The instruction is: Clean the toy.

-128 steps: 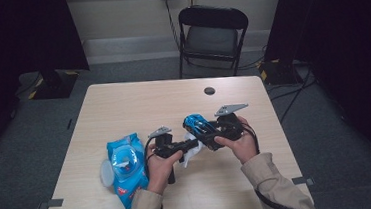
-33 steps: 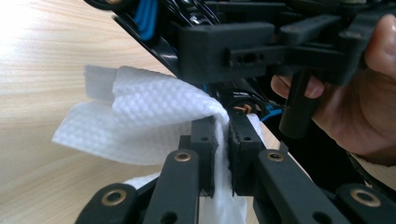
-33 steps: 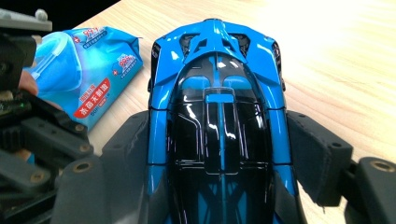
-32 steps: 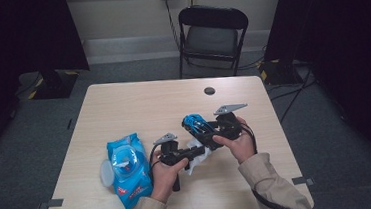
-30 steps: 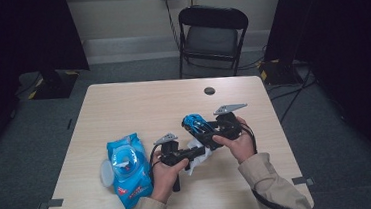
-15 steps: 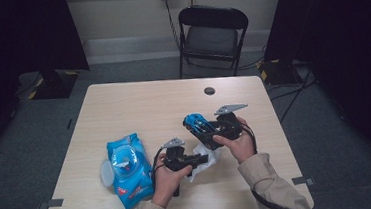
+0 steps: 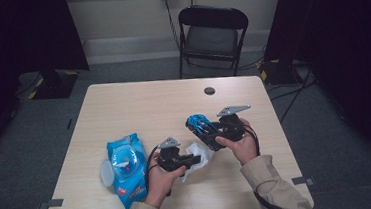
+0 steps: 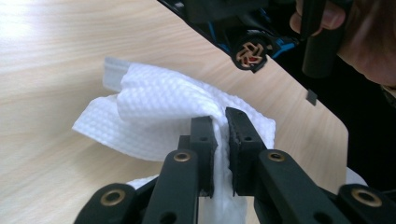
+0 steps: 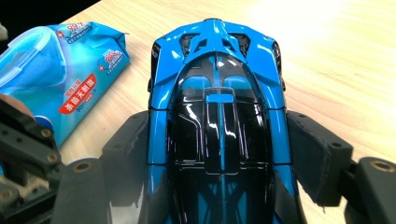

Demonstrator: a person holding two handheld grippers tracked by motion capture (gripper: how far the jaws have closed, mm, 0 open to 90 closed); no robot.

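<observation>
White wipe is now pinched between the pressed-together jaws of the left gripper and drawn back from the car, clamped above the table in the right gripper, suggesting a wiping stroke is finished.

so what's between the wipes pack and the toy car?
In the high view, the left gripper shut on a white wipe lies between the wipes pack and the toy car.

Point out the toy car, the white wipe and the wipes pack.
toy car (image 9: 219,140), right gripper view, black roof.
white wipe (image 8: 159,105), left gripper view, top fold.
wipes pack (image 7: 125,162), high view, blue front.
</observation>
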